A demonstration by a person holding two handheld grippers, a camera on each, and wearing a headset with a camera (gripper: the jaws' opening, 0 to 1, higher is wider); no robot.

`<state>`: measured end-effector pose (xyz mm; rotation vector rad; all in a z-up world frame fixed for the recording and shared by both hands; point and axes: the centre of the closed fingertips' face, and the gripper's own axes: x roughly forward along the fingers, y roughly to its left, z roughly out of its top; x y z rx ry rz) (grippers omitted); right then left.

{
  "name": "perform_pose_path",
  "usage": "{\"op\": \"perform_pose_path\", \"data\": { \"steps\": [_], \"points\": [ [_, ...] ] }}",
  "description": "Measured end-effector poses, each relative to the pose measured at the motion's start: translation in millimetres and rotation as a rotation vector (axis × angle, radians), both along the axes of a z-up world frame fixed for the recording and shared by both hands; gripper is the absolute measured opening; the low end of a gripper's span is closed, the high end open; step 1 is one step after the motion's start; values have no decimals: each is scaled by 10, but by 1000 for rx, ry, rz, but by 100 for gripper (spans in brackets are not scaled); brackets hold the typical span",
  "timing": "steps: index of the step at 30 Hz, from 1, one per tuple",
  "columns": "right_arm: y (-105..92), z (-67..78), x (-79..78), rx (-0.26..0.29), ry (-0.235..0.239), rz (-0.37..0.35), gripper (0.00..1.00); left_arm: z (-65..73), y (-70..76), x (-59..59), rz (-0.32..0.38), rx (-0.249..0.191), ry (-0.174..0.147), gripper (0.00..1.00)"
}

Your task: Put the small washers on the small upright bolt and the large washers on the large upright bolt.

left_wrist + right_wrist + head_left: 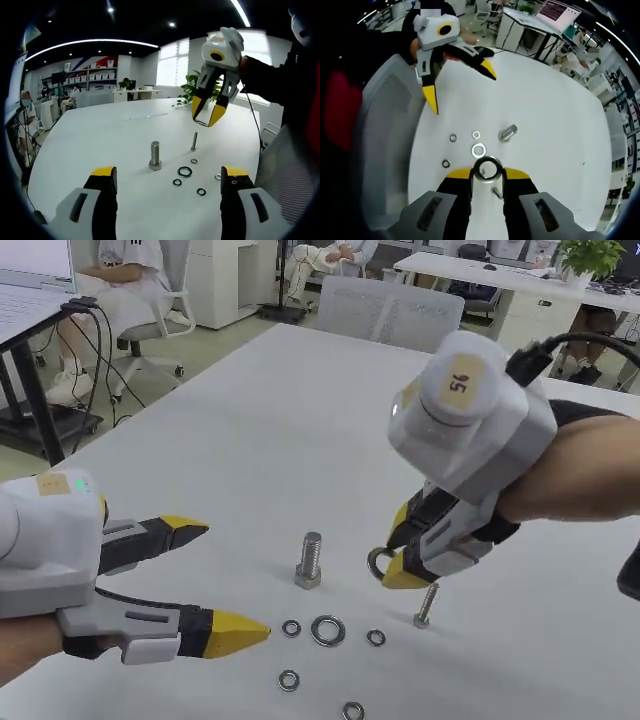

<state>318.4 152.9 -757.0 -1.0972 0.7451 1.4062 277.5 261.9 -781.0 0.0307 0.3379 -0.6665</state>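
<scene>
My right gripper [392, 565] is shut on a large steel washer [378, 562], held above the white table [250, 440]. The small upright bolt [426, 605] stands just right of it and below; it also appears under the held washer [486, 168] as a small bolt [496, 192]. The large upright bolt [309, 560] stands to the left. One large washer [327, 630] and several small washers [291, 627] lie in front of the bolts. My left gripper [225, 580] hovers open at the lower left, holding nothing. My left gripper's jaws [168, 172] face the large bolt [155, 154].
A mesh chair [390, 310] stands at the table's far edge. A person sits on an office chair [120, 280] at the back left, beside a desk with cables [40, 330]. More desks [500, 275] stand at the back right.
</scene>
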Motion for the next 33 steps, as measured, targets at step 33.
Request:
{"op": "perform_pose_path", "data": {
  "steps": [33],
  "points": [
    [503,62,336,-23,14,75,23,-114,40,5,-20,223,-69,82]
  ]
}}
